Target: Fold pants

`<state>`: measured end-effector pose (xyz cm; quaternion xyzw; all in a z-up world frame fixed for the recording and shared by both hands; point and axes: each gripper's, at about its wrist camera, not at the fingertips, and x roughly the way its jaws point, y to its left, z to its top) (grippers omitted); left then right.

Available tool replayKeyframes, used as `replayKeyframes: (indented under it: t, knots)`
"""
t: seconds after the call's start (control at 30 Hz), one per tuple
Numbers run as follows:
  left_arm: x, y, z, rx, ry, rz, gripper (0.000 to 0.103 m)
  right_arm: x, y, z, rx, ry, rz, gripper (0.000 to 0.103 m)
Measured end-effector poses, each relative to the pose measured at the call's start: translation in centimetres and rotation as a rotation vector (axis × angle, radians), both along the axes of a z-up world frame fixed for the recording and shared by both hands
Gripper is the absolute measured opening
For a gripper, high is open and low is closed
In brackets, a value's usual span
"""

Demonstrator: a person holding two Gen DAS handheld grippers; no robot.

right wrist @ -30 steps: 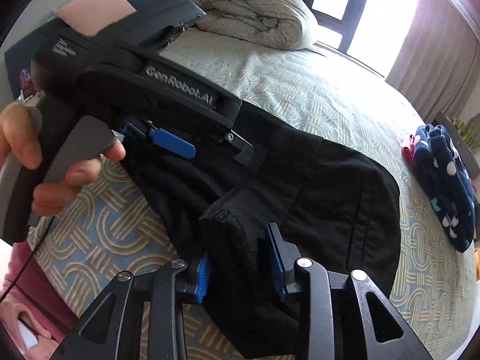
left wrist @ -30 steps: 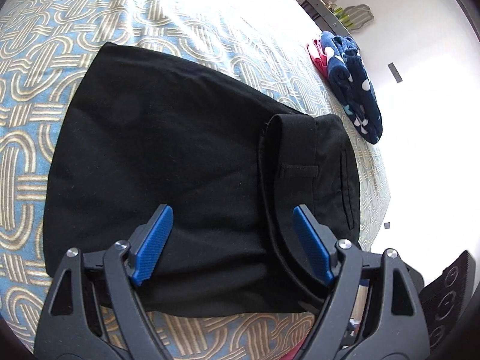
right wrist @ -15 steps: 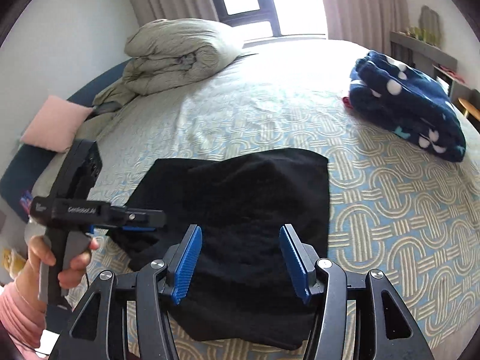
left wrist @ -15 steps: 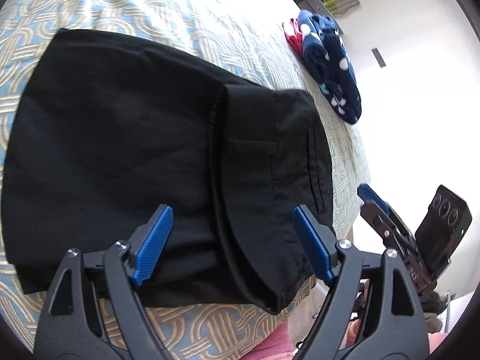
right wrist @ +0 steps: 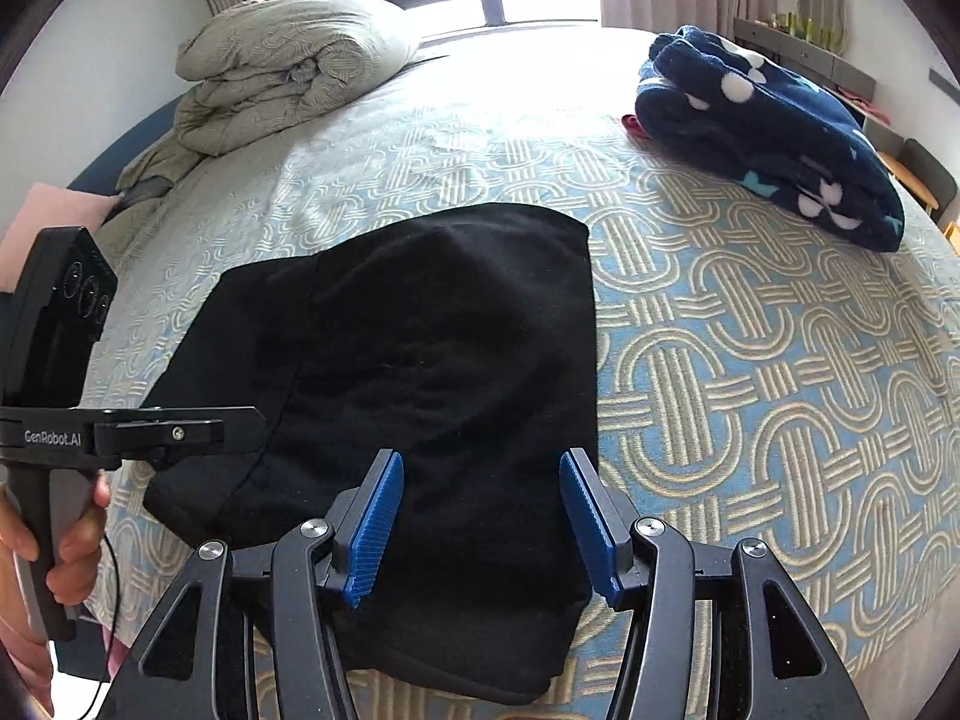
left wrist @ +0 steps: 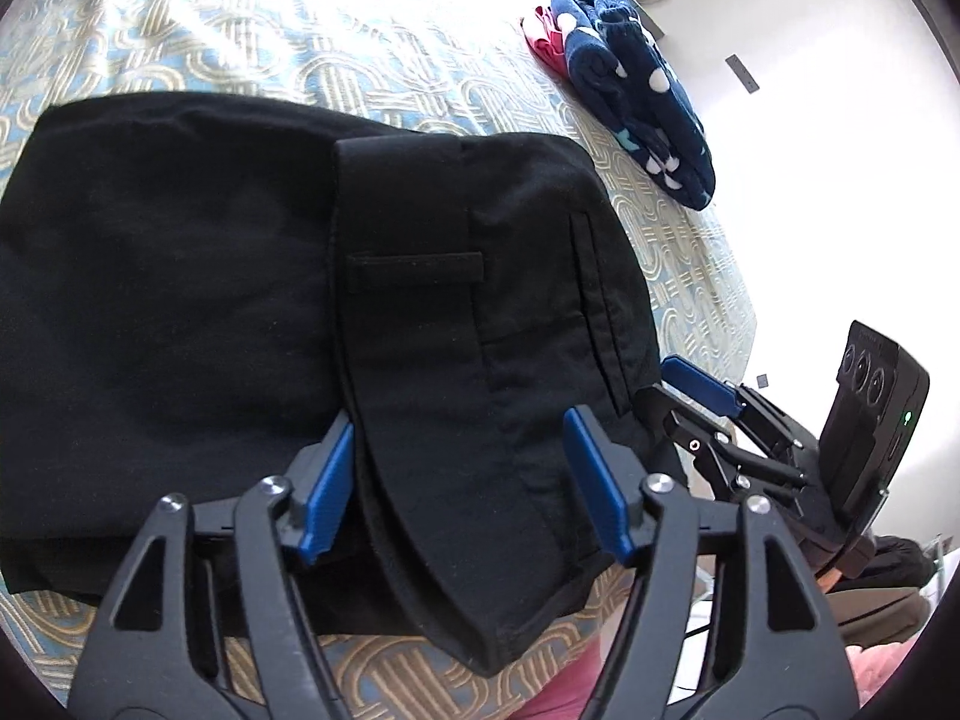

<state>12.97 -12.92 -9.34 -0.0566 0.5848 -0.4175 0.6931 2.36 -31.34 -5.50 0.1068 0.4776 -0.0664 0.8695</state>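
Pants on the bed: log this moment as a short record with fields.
pants: black, folded, flat on the bed near its front edge
waistband: on top, belt loop showing
bed cover: blue and beige pattern
left gripper: open, over the waistband end
right gripper: open, empty, over the pants
blanket: navy with white dots, folded, apart from the pants
duvet: beige, bundled at the far side

My left gripper (left wrist: pixel 459 483) is covering the near hem of the pants (left wrist: pixel 180 300), and my right gripper (right wrist: pixel 480 519) is blocking their near edge too. Window glare is washing out the far bedspread (left wrist: pixel 384 12). Shelf items (right wrist: pixel 798 21) are reading too small to identify. The frame edge is cropping the pink pillow (right wrist: pixel 54 210).
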Motion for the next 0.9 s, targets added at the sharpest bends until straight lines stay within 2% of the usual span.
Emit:
replayKeyframes:
  t: [0.03, 0.07, 0.13, 0.23, 0.43, 0.57, 0.67, 0.77, 0.9]
  knots:
    - [-0.1, -0.1, 0.1, 0.007, -0.013, -0.004, 0.046, 0.0, -0.2, -0.1, -0.004, 0.008, -0.01, 0.056]
    - [-0.1, -0.2, 0.1, 0.017, -0.019, -0.005, 0.04, 0.0, -0.5, -0.2, 0.0, 0.017, -0.019, 0.057]
    - [0.3, 0.2, 0.0, 0.0, 0.001, 0.012, 0.029, -0.1, -1.1, -0.5, 0.038, 0.03, -0.036, 0.058]
    - [0.6, 0.6, 0.2, -0.04, 0.027, 0.034, 0.021, -0.3, -1.9, -1.0, 0.085, 0.041, -0.054, 0.063]
    - [0.0, 0.2, 1.8, -0.032, -0.032, 0.047, 0.017, -0.9, -2.7, -1.4, 0.137, 0.046, -0.076, 0.064]
    - [-0.1, 0.2, 3.8, -0.048, -0.071, 0.032, 0.016, -1.4, -2.9, -1.2, 0.123, 0.038, -0.073, 0.064]
    - [0.0, -0.2, 5.6, 0.0, -0.15, 0.011, 0.016, -1.5, -2.9, -0.7, 0.114, 0.034, -0.067, 0.064]
    - [0.0, -0.4, 7.1, 0.067, -0.267, -0.006, 0.012, -1.3, -2.9, 0.0, 0.082, 0.036, -0.055, 0.064]
    - [0.7, 0.0, 6.8, 0.063, -0.231, -0.026, 0.012, -0.8, -2.5, 0.8, 0.035, 0.022, -0.024, 0.065]
